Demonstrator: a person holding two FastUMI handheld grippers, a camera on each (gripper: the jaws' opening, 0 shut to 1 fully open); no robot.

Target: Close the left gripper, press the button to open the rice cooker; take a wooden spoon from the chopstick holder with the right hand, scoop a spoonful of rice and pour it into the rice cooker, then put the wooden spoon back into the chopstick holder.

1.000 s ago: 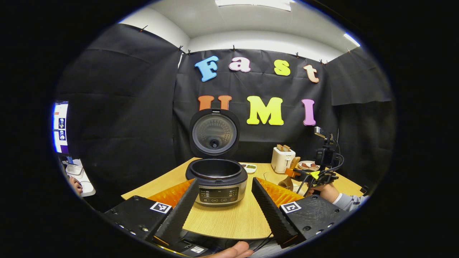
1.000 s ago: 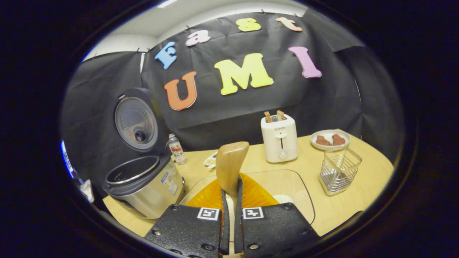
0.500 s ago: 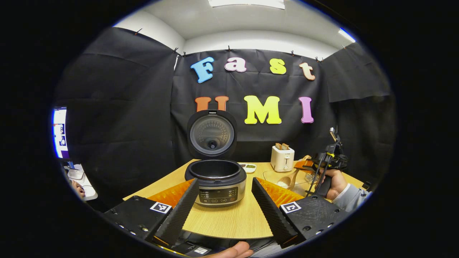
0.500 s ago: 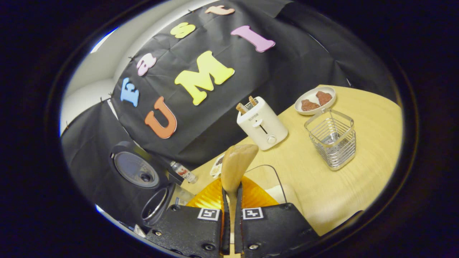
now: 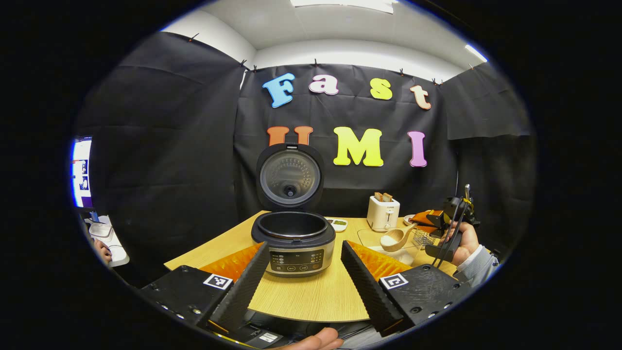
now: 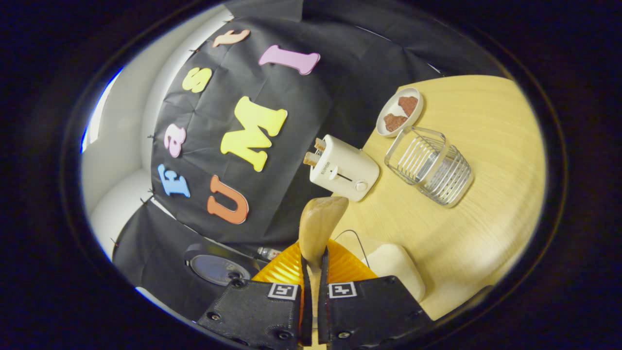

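Left gripper view is showing the rice cooker sitting on the tabletop with its lid standing upright and the pot open, straight ahead of the left tongs, whose fingers are spreading wide and holding nothing. Off to the side, the right tongs are pinching the handle of the wooden spoon, and a hand is gripping the tool. The spoon's bowl is carrying what looks like a heap of rice and is hanging over the clear rice container, pointing toward the cooker with its long axis running roughly level.

In the right gripper view the right tongs are pressing together on the spoon handle, the wooden spoon is sticking straight out ahead, and the view is rolling sharply sideways. The chopstick holder is standing beside the toaster.

The cooker's mouth is lying across from the spoon, well apart, so the right hand is probably the one carrying the load over; keeping the bowl level matters.
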